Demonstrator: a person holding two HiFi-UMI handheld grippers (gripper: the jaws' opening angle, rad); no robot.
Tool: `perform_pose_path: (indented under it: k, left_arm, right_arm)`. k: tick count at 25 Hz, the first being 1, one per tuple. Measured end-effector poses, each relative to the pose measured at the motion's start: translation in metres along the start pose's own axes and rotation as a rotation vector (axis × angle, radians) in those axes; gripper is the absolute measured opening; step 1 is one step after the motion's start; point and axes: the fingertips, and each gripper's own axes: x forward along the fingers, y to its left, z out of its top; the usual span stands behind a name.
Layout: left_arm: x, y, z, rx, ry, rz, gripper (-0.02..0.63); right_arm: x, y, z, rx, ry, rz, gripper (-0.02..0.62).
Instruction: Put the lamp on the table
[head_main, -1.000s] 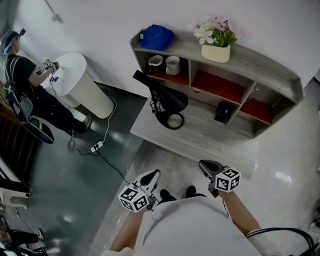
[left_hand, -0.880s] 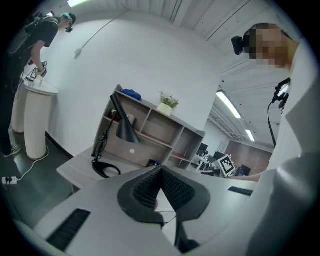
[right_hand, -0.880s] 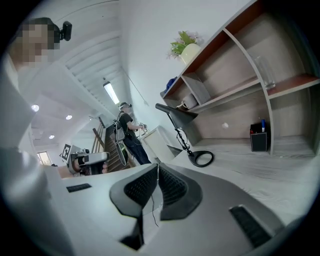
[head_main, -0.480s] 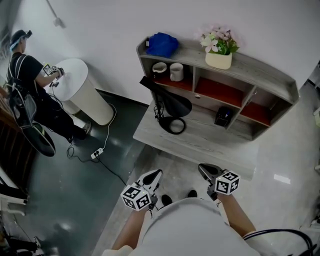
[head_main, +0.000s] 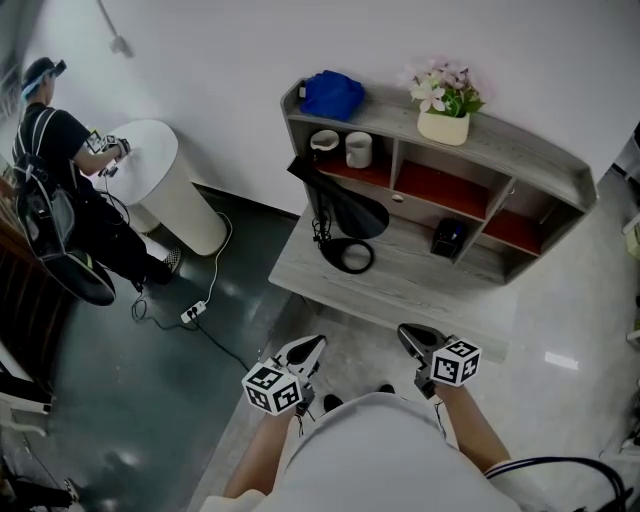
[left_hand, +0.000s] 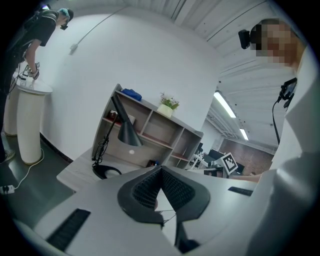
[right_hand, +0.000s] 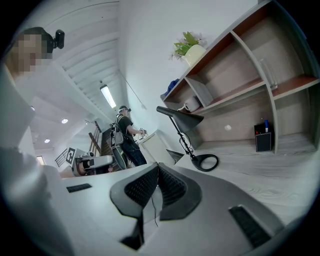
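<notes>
Little has moved since a second ago: our view has slid, so the desk (head_main: 420, 290) sits slightly further right. We hold the left gripper (head_main: 306, 348) and right gripper (head_main: 412, 335) with jaws together, empty. The lamp (head_main: 345, 215) stands on the desk, well ahead of both jaws.

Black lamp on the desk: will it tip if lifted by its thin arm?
The lamp is likely top-heavy: its shade hangs beside the ring base, so it may tip. The thin arm could flex. The cord bunched at the stem might snag.
</notes>
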Motion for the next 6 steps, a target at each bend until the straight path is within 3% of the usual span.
perform_pose_path:
  k: [6]
  left_arm:
    - [-0.0088, 0.0069, -0.0026, -0.014, 0.015, -0.001, 0.011]
  right_arm:
    - [0.0039, 0.0061, -0.0012, 0.017, -0.01, -0.006, 0.018]
